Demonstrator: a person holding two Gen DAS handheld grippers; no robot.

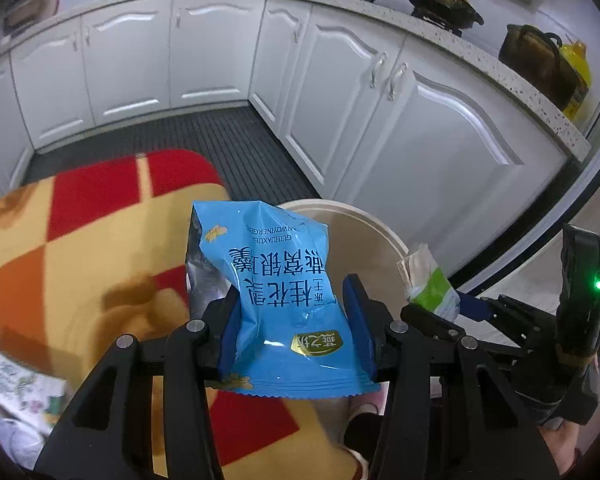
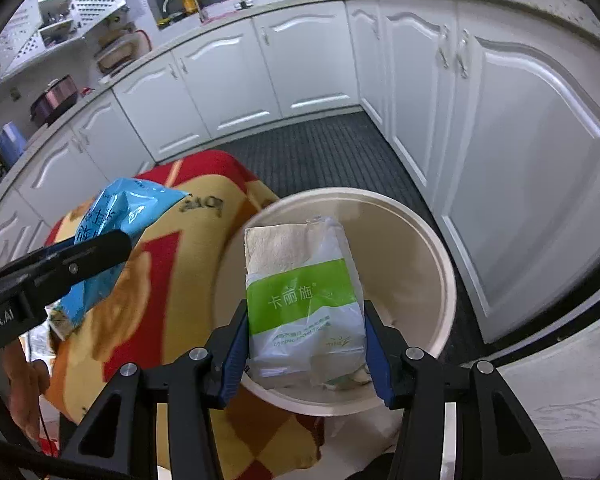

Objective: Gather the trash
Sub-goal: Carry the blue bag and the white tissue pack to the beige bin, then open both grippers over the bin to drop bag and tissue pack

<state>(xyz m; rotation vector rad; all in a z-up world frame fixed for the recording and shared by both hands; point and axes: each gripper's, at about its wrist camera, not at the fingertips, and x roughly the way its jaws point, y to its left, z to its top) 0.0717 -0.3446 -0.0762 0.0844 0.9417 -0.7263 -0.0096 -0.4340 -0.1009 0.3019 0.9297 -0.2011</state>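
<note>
We judge both light and crinkly: our left tongs (image 1: 296,332) clamp the slippery blue snack bag (image 1: 276,296) mid-body, our right tongs (image 2: 306,354) clamp the soft tissue pack (image 2: 304,300) over the beige bin (image 2: 432,248).

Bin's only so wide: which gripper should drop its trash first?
Right. The right gripper holds the tissue pack directly over the bin; the left gripper's blue wrapper hangs over the blanket.

Blue snack bag (image 1: 276,304); green-white tissue pack (image 2: 306,304); beige bin (image 2: 432,264).
</note>
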